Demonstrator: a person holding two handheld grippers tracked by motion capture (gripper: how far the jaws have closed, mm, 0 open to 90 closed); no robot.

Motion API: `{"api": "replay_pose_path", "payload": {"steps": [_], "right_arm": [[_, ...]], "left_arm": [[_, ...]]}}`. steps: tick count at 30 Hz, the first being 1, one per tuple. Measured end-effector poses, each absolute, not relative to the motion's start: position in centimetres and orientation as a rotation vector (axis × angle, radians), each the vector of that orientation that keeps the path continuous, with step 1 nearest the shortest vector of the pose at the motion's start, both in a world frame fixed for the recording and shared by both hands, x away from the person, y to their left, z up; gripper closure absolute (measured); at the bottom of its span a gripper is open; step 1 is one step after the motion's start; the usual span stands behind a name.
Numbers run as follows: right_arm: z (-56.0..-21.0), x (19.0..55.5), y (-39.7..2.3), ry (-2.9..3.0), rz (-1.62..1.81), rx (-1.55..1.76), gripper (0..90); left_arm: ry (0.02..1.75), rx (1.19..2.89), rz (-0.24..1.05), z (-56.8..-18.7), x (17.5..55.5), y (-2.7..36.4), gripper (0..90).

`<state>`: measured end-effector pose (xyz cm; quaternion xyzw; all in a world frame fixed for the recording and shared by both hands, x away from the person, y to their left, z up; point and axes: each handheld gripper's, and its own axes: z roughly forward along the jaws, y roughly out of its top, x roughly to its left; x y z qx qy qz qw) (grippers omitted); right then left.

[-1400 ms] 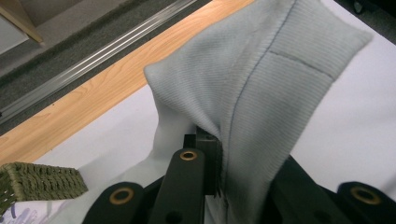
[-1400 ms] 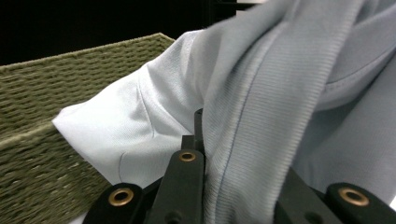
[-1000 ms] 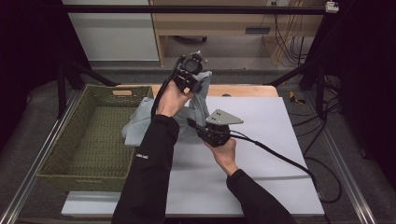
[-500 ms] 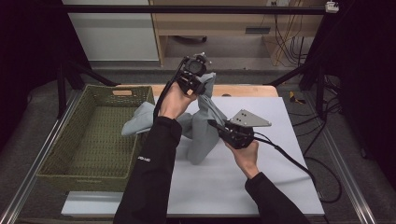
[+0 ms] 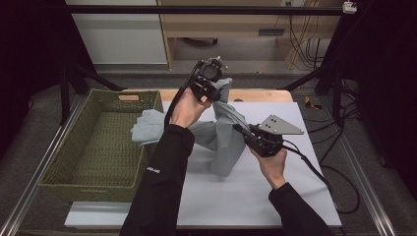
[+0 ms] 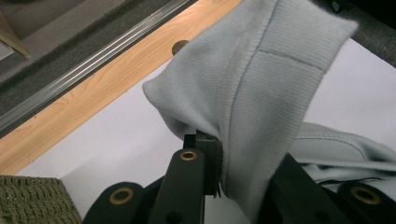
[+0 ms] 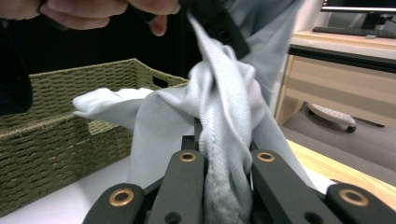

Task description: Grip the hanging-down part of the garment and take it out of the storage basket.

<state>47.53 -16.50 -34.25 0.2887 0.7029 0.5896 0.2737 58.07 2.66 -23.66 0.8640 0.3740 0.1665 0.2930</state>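
- Left gripper [image 5: 210, 84] held high, jaws closed on a ribbed hem edge of the pale grey garment [image 5: 223, 142]; in the left gripper view the cloth [image 6: 261, 93] folds over the jaw tips and drapes down past them
- Right gripper [image 5: 246, 133] sits lower and nearer the person, jaws clamped on a bunched, seamed ridge of the same garment [image 7: 224, 140], cloth packed between both jaws
- Garment hangs stretched between the two tools; below the right gripper a loose fold touches the white table [image 5: 275, 196], and beyond the left gripper's forearm a trailing part lies over the rim of the woven basket [image 5: 74, 147]
- Step in hand, by judgement: lifting and spreading the garment, possibly for folding or for the basket; purpose not certain
- To do it well: keep both grips firm, draw the tools apart evenly so the bunched ridge opens, raise until the trailing end clears the basket rim, avoid twisting the cloth
- Left hand [image 5: 187, 105] wrist cocked up, forearm reaching forward from the bottom edge; right hand [image 5: 270, 164] gripping from below, forearm angled in, tool pointing toward the left one
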Motion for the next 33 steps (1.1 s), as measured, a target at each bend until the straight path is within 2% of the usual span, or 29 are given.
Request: {"api": "replay_pose_path", "payload": {"steps": [14, 15, 17, 18, 19, 20, 22, 23, 25, 29, 33], "right_arm": [[-34.3, 47.4, -18.1, 1.840, 1.576, 0.824, 85.5], [-34.5, 47.5, -18.1, 1.860, 1.572, 0.808, 82.7], [-35.1, 47.1, -17.5, 1.884, 1.576, 0.802, 65.5], [-35.3, 47.0, -17.4, 1.892, 1.576, 0.793, 60.5], [-35.3, 47.0, -17.4, 1.892, 1.576, 0.793, 60.5], [-35.6, 46.8, -17.3, 1.906, 1.596, 0.786, 49.6], [-35.7, 46.5, -17.3, 1.883, 1.605, 0.789, 33.0], [-35.7, 46.5, -17.3, 1.883, 1.605, 0.789, 33.0], [-35.7, 46.2, -17.4, 1.881, 1.607, 0.806, 17.5], [-35.5, 45.5, -18.3, 1.872, 1.631, 0.868, 1.8], [-35.8, 45.0, -19.0, 1.858, 1.600, 0.850, 0.6]], "left_arm": [[0.978, 2.303, 0.438, -23.8, 57.6, 2.0, 83.1], [0.975, 2.308, 0.444, -23.7, 57.6, 2.0, 83.1], [0.975, 2.295, 0.452, -23.8, 57.5, 2.0, 83.1], [0.975, 2.295, 0.452, -23.8, 57.5, 2.0, 83.1], [0.975, 2.295, 0.450, -23.8, 57.5, 2.1, 83.1], [0.977, 2.295, 0.454, -23.8, 57.4, 2.1, 83.1], [0.975, 2.291, 0.447, -23.7, 57.4, 2.4, 83.1], [0.975, 2.291, 0.447, -23.7, 57.4, 2.4, 83.1], [0.976, 2.294, 0.444, -23.7, 57.4, 2.4, 83.1], [0.978, 2.285, 0.452, -24.0, 57.5, 2.6, 83.1], [0.971, 2.290, 0.446, -24.5, 57.4, 2.5, 83.1]]}}
